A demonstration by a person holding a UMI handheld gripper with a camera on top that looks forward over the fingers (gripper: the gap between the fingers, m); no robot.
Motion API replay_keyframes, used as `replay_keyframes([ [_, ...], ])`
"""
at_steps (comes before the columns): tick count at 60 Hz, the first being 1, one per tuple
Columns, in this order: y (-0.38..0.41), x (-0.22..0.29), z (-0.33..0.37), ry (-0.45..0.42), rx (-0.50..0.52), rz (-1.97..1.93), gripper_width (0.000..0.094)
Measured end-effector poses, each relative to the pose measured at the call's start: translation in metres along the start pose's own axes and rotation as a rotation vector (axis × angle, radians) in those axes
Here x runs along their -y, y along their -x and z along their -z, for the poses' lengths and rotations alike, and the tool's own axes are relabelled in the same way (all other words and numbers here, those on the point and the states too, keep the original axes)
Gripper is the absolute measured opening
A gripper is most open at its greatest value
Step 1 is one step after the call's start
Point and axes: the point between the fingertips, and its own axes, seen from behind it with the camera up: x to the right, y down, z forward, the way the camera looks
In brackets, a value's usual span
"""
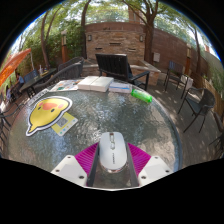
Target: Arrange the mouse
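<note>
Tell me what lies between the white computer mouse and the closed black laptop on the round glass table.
Only bare glass table separates the white mouse, between the gripper's fingers, from the black laptop, in the gripper view.
</note>
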Motion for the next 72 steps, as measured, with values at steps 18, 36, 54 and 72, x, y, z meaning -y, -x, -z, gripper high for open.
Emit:
replay_keyframes([
  [18, -0.009, 0.009, 0.011, 0.005, -0.092, -0.019, 0.0359],
  [36, -0.003, 0.211, 0.094, -0.323, -0.216, -0.154, 0.0360],
  [54, 0.223, 0.223, 0.008, -0.288, 0.017, -0.116, 0.0364],
  [72, 0.276, 0.111, -0.090, -0.039, 0.026, -0.053, 0.0618],
])
